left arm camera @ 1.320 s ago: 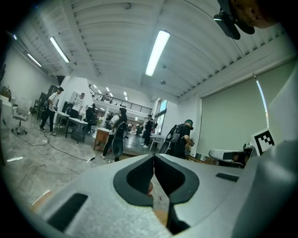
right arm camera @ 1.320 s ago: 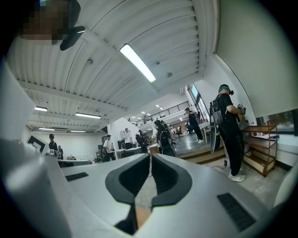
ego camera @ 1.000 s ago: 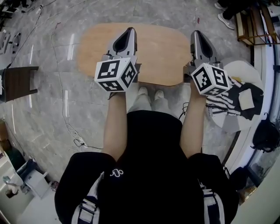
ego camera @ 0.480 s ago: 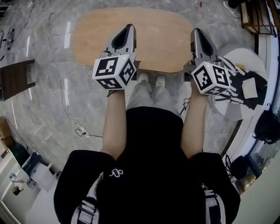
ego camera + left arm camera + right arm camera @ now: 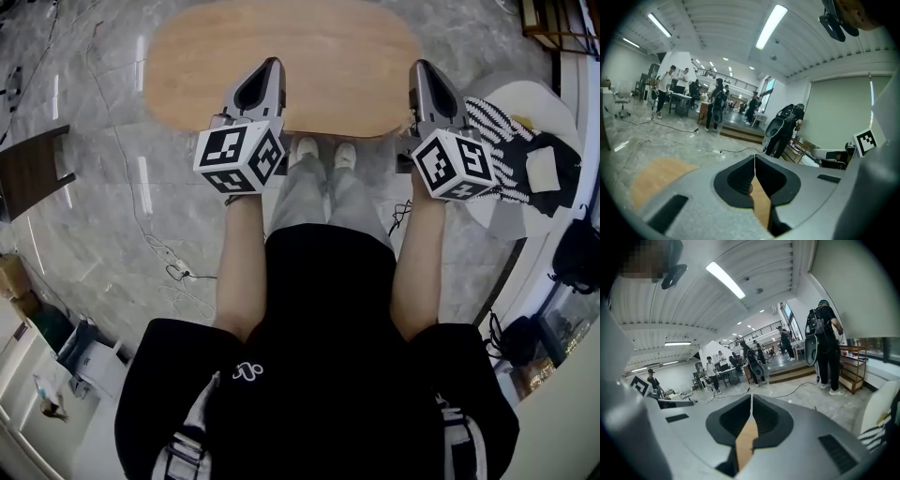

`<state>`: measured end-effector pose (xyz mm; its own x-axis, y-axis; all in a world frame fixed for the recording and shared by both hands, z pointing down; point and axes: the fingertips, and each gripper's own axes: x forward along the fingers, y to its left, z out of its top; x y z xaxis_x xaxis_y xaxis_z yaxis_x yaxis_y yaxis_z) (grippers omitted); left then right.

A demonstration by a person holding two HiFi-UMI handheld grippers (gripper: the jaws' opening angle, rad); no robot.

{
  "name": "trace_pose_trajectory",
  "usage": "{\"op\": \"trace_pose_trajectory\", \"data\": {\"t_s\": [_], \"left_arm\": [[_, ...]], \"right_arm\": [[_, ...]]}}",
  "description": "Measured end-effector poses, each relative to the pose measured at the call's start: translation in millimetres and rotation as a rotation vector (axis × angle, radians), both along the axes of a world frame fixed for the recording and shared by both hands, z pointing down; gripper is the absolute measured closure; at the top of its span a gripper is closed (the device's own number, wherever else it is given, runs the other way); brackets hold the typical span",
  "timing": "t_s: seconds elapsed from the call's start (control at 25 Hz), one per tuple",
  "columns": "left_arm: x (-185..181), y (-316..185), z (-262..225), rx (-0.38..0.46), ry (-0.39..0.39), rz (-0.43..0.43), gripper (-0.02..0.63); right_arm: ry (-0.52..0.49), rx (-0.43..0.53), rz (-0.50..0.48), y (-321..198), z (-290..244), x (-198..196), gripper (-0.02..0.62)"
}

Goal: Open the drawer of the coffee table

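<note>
An oval coffee table (image 5: 328, 47) with a light wooden top stands in front of my feet in the head view; its drawer is hidden under the top. My left gripper (image 5: 272, 66) hangs above the table's near left part, jaws shut with nothing between them. My right gripper (image 5: 422, 68) hangs above the table's near right end, also shut and empty. In the left gripper view the shut jaws (image 5: 754, 157) point over the wooden top (image 5: 651, 176). In the right gripper view the shut jaws (image 5: 751, 397) show a sliver of the wood (image 5: 746, 441) below them.
A dark wooden stool (image 5: 33, 173) stands at the left. A white round seat with black-and-white cloth (image 5: 520, 159) lies at the right. Cables (image 5: 155, 248) run over the marble floor. Several people stand far off in the hall (image 5: 715, 110).
Both grippers have sunk toward the table and stayed shut. The table now sits higher and larger in the head view, as the head tilted with the descent.
</note>
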<state>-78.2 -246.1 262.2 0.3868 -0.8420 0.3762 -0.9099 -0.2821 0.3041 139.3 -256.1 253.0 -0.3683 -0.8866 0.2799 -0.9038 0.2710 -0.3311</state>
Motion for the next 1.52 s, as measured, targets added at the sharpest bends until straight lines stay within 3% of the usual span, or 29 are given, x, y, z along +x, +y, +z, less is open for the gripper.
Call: {"op": "trace_pose_trajectory", "data": {"t_s": [0.32, 0.72, 1.04, 1.52], "left_arm": [[7.4, 21.4, 49.1, -0.083, -0.029, 0.009, 0.595], [-20.9, 43.0, 126.4, -0.197, -0.086, 0.004, 0.595], [-33.5, 65.1, 179.3, -0.278, -0.087, -0.024, 0.595], [-65.1, 122.6, 278.7, -0.487, -0.129, -0.045, 0.595]], "right_arm": [[0.007, -0.075, -0.012, 19.6, 43.3, 9.0, 0.581], [0.031, -0.201, -0.040, 41.6, 113.8, 2.0, 0.581], [0.056, -0.282, -0.092, 63.1, 170.3, -10.7, 0.580], [0.068, -0.431, -0.149, 103.9, 265.6, -27.9, 0.580]]}}
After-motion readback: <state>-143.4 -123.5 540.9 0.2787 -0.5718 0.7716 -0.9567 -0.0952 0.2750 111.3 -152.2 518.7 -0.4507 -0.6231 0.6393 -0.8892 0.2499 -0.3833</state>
